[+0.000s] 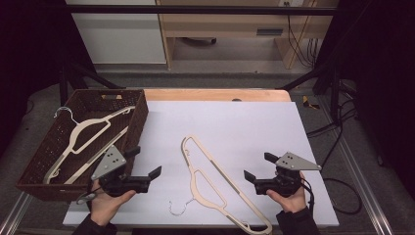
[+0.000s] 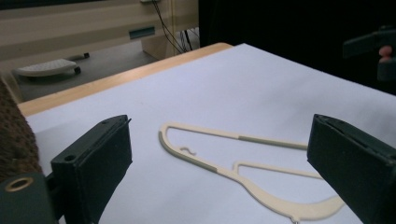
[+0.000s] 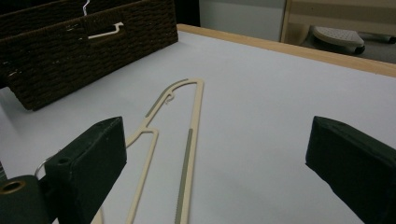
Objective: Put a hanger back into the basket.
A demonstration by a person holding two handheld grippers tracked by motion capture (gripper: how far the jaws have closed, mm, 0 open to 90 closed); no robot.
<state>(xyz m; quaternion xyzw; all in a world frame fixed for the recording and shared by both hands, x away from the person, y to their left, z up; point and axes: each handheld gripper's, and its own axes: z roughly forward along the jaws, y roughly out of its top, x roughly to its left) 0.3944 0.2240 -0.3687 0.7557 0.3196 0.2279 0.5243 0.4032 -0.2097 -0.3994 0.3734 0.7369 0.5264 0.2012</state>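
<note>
Both grippers released — left gripper (image 1: pixel 145 166) and right gripper (image 1: pixel 257 167) flank the cream hanger (image 1: pixel 210 183) on the white table (image 1: pixel 254 127) (nothing between jaws).

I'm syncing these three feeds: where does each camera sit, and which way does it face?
High view: above the person's side, facing forward and down on the table; both hands show.
Left gripper view: on the left tongs, facing the hanger.
Right gripper view: on the right tongs, facing the basket.
All share the hanger.
</note>
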